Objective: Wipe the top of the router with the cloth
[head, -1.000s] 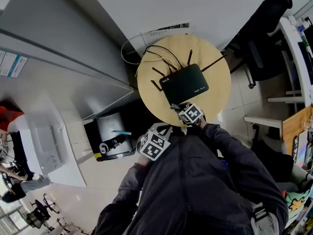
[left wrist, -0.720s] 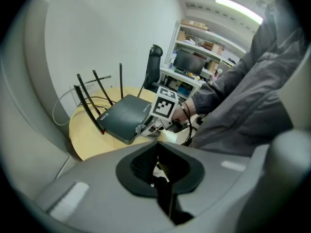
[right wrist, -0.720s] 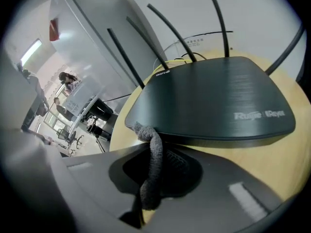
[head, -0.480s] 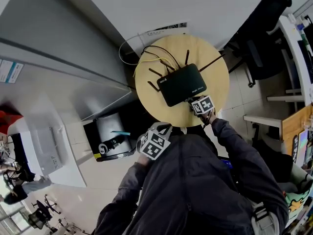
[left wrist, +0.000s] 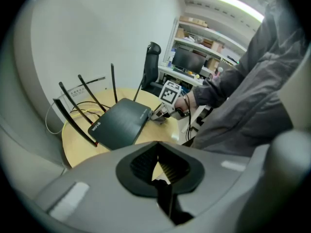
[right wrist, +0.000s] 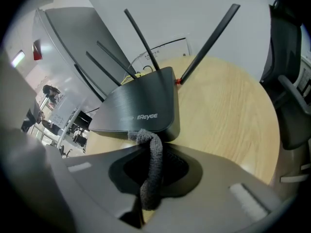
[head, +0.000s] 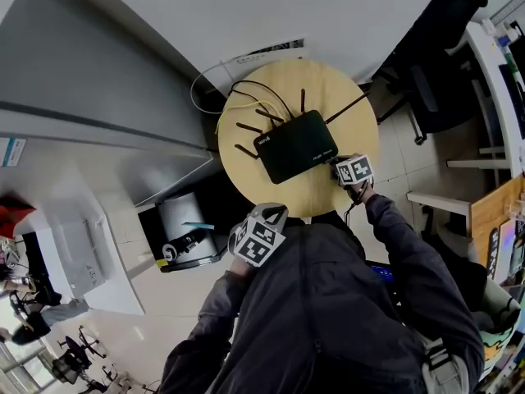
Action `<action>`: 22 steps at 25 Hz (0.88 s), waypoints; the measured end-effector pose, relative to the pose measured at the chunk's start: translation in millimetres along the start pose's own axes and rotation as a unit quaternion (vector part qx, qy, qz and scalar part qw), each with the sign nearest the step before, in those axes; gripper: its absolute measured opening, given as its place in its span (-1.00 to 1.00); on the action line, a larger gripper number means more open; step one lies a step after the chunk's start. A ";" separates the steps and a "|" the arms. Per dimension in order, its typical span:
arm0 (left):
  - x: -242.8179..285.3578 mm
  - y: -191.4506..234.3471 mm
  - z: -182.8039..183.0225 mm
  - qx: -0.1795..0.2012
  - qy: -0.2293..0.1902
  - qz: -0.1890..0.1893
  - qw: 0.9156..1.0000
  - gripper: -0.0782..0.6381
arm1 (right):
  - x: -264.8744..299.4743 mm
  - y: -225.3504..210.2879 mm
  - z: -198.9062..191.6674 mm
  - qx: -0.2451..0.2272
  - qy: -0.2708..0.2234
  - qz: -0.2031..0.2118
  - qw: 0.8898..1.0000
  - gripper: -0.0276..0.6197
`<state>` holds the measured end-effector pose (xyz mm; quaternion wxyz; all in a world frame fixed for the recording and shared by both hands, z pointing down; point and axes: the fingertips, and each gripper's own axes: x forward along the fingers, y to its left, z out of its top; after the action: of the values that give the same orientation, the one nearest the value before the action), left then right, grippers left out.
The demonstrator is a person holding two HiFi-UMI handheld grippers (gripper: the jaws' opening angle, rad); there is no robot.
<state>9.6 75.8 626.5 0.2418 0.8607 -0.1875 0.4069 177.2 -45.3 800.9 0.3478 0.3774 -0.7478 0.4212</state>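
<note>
A black router [head: 295, 146] with several antennas lies on a round wooden table [head: 344, 105]. My right gripper [head: 336, 169] is at the router's near right corner, shut on a grey cloth [right wrist: 151, 165]. In the right gripper view the cloth's top end rests against the router's [right wrist: 141, 108] near edge, just below its top face. My left gripper [head: 273, 215] hangs near the person's body at the table's front edge, away from the router [left wrist: 119, 123]. Its jaws meet with nothing between them [left wrist: 158, 168].
Yellow and black cables [head: 246, 97] run off the table's back behind the router. A black office chair [head: 443, 64] stands to the right, with a white desk [head: 500, 72] beyond it. A grey partition [head: 98, 97] and a dark bin [head: 184, 228] are on the left.
My right gripper has slid to the right along the router's near edge with the cloth, from its front corner to its right corner. The left gripper has stayed put.
</note>
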 end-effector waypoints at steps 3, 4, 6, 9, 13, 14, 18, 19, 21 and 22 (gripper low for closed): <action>5.1 -1.0 3.8 -0.005 0.010 0.001 1.000 -0.78 | -3.0 -7.7 0.2 0.003 -0.002 0.004 1.000 -0.82; 6.9 -1.4 5.8 -0.006 0.010 0.001 1.000 -0.78 | -3.2 -8.1 0.3 0.002 -0.003 0.006 1.000 -0.82; 10.9 -2.8 10.9 -0.006 0.007 0.001 1.000 -0.78 | -3.0 -7.1 0.0 -0.004 -0.002 0.010 1.000 -0.82; 14.9 -4.8 14.6 -0.006 0.015 -0.003 1.000 -0.78 | -7.0 -0.9 0.3 -0.014 0.006 0.029 0.999 -0.82; 15.0 -4.8 25.9 0.004 0.004 -0.004 1.000 -0.78 | -40.1 23.8 12.3 -0.048 -0.021 0.078 0.996 -0.82; 14.0 -3.5 27.6 0.005 0.001 -0.003 1.000 -0.78 | -51.7 32.0 17.7 -0.064 -0.031 0.088 0.994 -0.81; 10.9 6.8 34.7 0.005 -0.013 0.003 1.000 -0.78 | -99.9 62.8 53.3 -0.133 -0.087 0.104 0.982 -0.79; 9.9 8.8 37.2 0.008 -0.017 0.004 1.000 -0.78 | -111.1 71.8 62.0 -0.153 -0.101 0.103 0.978 -0.79; 5.6 10.2 42.5 0.019 -0.020 0.004 1.000 -0.78 | -131.0 91.9 75.2 -0.194 -0.121 0.101 0.968 -0.79; 3.5 10.5 43.9 0.025 -0.019 0.003 1.000 -0.78 | -139.6 102.3 80.3 -0.213 -0.130 0.100 0.963 -0.79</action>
<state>33.0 41.9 607.9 0.2156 0.8732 -0.1849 0.3960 139.3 -42.2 614.0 0.2762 0.2690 -0.8930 0.2322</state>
